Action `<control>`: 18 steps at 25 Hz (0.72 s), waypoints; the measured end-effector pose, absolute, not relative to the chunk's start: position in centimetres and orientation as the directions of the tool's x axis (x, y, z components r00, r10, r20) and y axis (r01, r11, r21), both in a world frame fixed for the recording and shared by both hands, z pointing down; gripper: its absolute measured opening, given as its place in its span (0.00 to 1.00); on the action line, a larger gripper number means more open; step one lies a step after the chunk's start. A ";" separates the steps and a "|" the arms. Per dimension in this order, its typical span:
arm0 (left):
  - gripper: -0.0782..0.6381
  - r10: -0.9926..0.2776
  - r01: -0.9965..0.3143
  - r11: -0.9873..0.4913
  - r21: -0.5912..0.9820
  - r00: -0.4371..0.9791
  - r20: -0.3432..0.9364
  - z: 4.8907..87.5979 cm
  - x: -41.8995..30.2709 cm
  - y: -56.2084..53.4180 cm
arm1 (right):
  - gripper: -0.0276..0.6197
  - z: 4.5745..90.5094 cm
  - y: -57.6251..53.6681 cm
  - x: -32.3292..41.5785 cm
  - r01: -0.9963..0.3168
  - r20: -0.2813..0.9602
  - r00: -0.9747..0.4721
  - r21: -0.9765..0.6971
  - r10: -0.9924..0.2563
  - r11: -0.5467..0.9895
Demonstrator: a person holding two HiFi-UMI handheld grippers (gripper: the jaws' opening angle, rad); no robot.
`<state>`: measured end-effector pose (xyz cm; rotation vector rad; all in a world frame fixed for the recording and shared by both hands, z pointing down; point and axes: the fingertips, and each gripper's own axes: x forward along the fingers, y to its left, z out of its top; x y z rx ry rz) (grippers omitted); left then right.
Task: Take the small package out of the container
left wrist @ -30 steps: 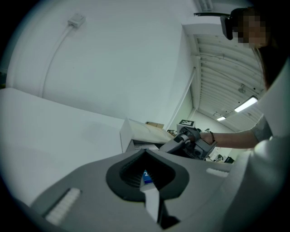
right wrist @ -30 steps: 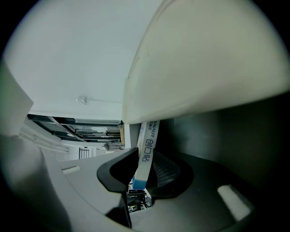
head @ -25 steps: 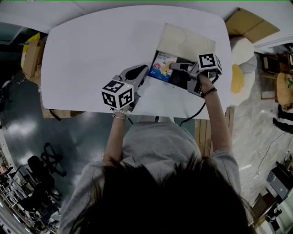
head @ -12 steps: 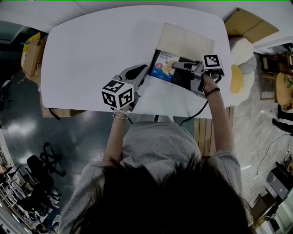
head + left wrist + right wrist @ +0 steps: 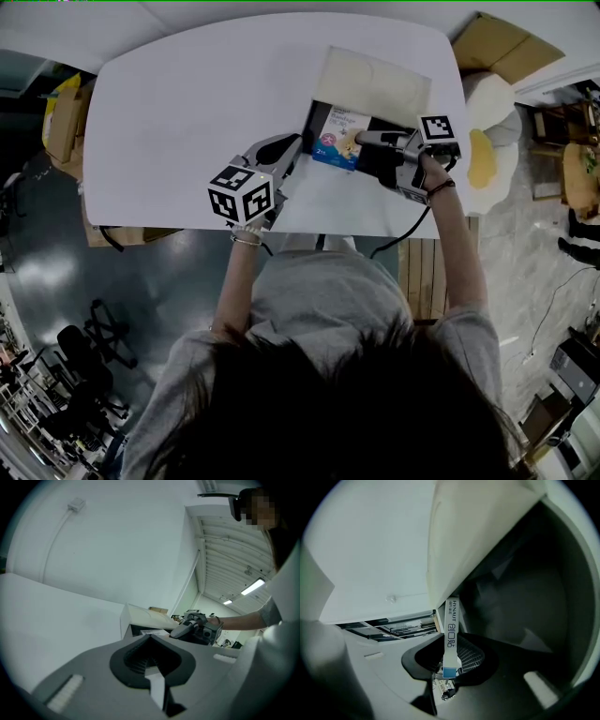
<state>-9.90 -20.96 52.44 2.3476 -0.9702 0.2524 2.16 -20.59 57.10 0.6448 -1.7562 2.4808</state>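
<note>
Small package (image 5: 339, 136): white and blue, printed face up, in the left part of the container (image 5: 311, 120). It covers much of that side of the dark interior. Whether it rests on the bottom or is lifted clear, cannot tell from above.

Right gripper (image 5: 364, 139): reaches in from the container's right side, tips at the package's right edge. In the right gripper view the package shows edge-on as a narrow white strip with print and a blue end, standing between the two jaws. Both pads press on its flat faces, so the jaws are closed down to the package's thickness and grip it. The cream lid (image 5: 375, 80) fills the upper part of that view, with the dark inside of the container to the right.

Lid: folded back and lying open on the far side of the container, on the table (image 5: 187, 103).

Left gripper (image 5: 296, 142): low over the table, tips just beside the container's near-left corner. Touching or not, cannot tell. In the left gripper view its jaws meet at the tips with nothing between them. The container and the right gripper lie just ahead of it.

Marker cubes: one on the left gripper (image 5: 241, 194), one on the right (image 5: 439, 128).
</note>
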 end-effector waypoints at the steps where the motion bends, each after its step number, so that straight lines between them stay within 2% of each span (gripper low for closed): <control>1: 0.10 -0.585 -0.695 -0.568 0.441 0.718 0.377 52.4 -9.8 -20.9 | 0.19 57.0 -20.5 2.3 -0.262 0.350 -0.914 -0.896 -0.206 -0.359; 10: 0.10 -0.597 -0.698 -0.577 0.424 0.714 0.365 51.0 -8.3 -19.6 | 0.19 55.5 -18.6 3.1 -0.258 0.327 -0.924 -0.916 -0.198 -0.307; 18: 0.10 -0.634 -0.717 -0.575 0.394 0.695 0.339 49.0 -7.4 -18.1 | 0.19 52.4 -17.6 4.2 -0.278 0.306 -0.926 -0.949 -0.220 -0.151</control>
